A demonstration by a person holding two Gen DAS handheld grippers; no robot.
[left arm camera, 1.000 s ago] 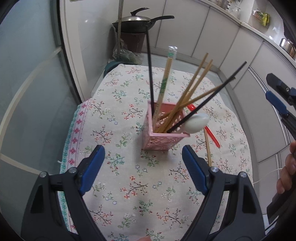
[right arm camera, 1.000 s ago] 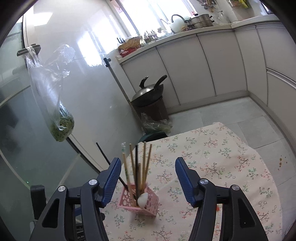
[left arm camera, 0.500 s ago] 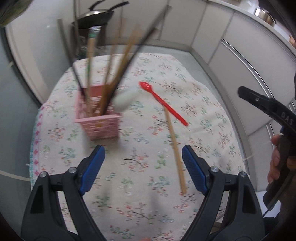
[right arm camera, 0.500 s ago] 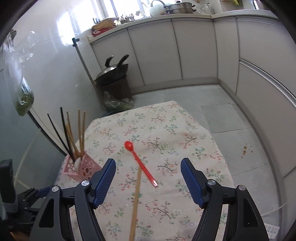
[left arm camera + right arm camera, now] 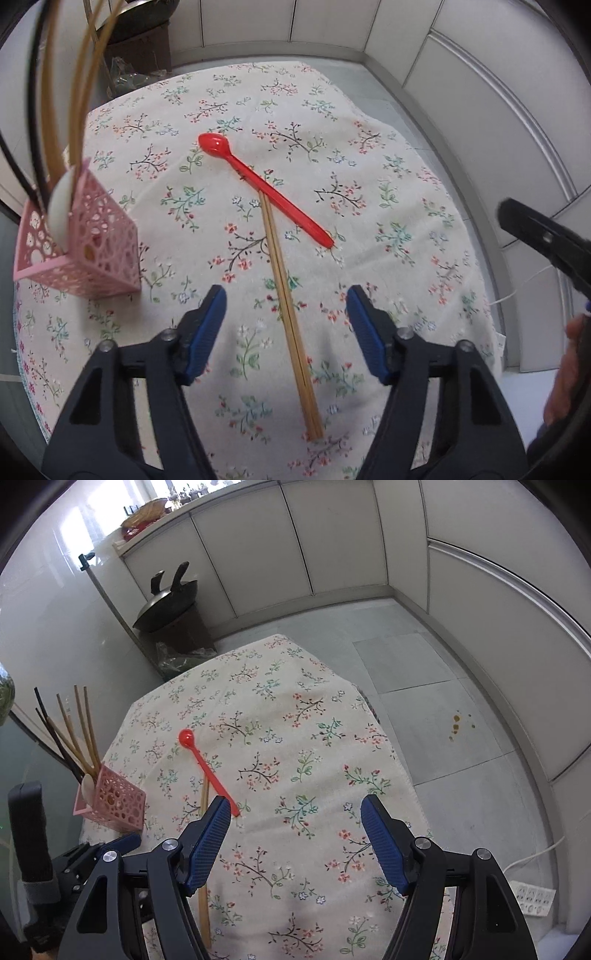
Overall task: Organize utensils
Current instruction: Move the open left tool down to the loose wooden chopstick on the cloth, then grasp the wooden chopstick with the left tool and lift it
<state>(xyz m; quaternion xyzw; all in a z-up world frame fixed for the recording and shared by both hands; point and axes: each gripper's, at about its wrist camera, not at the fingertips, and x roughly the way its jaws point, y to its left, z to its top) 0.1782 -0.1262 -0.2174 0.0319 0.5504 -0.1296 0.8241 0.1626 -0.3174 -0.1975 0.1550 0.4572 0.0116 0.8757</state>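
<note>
On the floral-clothed bench (image 5: 388, 155) lie one red spoon (image 5: 266, 188) and one pair of wooden chopsticks (image 5: 290, 317) — their far tips touching the spoon's handle. At the left, one pink holder (image 5: 79, 247) keeps several chopsticks and one white spoon (image 5: 61, 206). The left hand-held gripper (image 5: 286, 332) is spread above the pair; the right hand-held gripper (image 5: 295, 843) is spread too — both empty.

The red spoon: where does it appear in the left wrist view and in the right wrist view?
Left wrist: the red spoon lies above centre, bowl toward upper left.
Right wrist: the red spoon lies left of centre, handle end beside the left fingertip.
Shared landmark: the pink holder, left of the spoon in both views.
</note>
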